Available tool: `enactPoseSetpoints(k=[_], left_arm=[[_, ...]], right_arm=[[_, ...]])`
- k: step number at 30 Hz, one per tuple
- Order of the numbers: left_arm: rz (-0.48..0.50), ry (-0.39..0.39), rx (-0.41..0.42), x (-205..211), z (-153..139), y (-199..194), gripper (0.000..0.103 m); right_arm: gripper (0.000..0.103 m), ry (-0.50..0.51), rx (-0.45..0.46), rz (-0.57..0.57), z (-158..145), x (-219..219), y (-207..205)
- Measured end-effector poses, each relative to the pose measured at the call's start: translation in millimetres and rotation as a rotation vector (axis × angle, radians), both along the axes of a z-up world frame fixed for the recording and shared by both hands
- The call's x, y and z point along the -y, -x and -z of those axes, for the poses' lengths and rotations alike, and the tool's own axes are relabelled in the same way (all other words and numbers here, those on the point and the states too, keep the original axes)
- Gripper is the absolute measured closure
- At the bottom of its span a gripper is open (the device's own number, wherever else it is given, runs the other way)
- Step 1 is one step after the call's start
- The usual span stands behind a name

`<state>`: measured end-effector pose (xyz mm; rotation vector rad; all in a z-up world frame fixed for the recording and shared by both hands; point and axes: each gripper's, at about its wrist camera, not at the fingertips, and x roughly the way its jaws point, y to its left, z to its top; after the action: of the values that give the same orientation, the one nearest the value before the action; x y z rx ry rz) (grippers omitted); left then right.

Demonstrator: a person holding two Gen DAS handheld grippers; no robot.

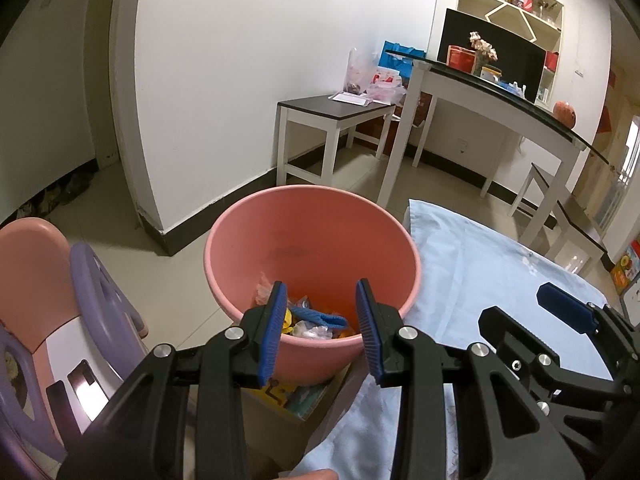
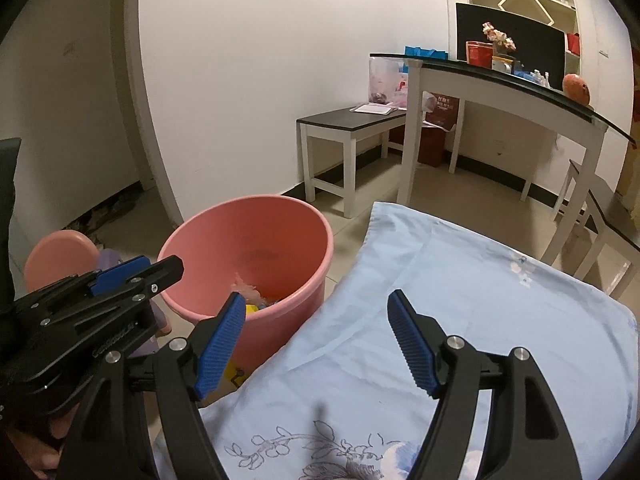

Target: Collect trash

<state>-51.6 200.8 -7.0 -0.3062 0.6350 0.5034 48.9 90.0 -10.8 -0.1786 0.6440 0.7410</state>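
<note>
A pink bucket (image 1: 312, 240) stands on a cardboard box beside the table; it also shows in the right wrist view (image 2: 248, 240). Inside lie several pieces of trash (image 1: 316, 320), among them a blue strip, a yellow scrap and clear wrappers. My left gripper (image 1: 322, 328) is open and empty, hovering over the bucket's near rim. My right gripper (image 2: 316, 340) is open and empty above the pale blue tablecloth (image 2: 480, 300), to the right of the bucket. Each gripper shows in the other's view, the right one (image 1: 560, 312) and the left one (image 2: 120, 276).
A pink and purple child's chair (image 1: 60, 300) stands left of the bucket. A white dining table (image 1: 500, 104) with a vase, boxes and an orange ball, and a dark-topped bench (image 1: 336, 108) with bags, stand by the far wall. Tiled floor lies between.
</note>
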Motion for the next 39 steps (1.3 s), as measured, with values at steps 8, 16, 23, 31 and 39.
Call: enactPoseSetpoints(k=[8, 16, 23, 31, 39], left_arm=[[0.005, -0.009, -0.003, 4.5, -0.9, 0.7, 0.067], [0.011, -0.015, -0.008, 8.5, -1.9, 1.1, 0.067], [0.018, -0.017, -0.013, 11.5, -1.6, 0.0, 0.067], [0.026, -0.019, -0.021, 13.7, -0.6, -2.6, 0.067], [0.027, -0.019, -0.027, 15.0, 1.0, -2.4, 0.067]], right_arm=[[0.031, -0.006, 0.002, 0.014, -2.4, 5.9, -1.0], [0.03, -0.004, 0.002, 0.022, -1.9, 10.0, -1.0], [0.03, -0.007, -0.002, 0.029, -1.8, 11.0, -3.5], [0.03, -0.007, -0.011, 0.034, -0.4, 13.3, -4.8], [0.03, -0.006, -0.014, 0.036, 0.3, 14.9, -6.0]])
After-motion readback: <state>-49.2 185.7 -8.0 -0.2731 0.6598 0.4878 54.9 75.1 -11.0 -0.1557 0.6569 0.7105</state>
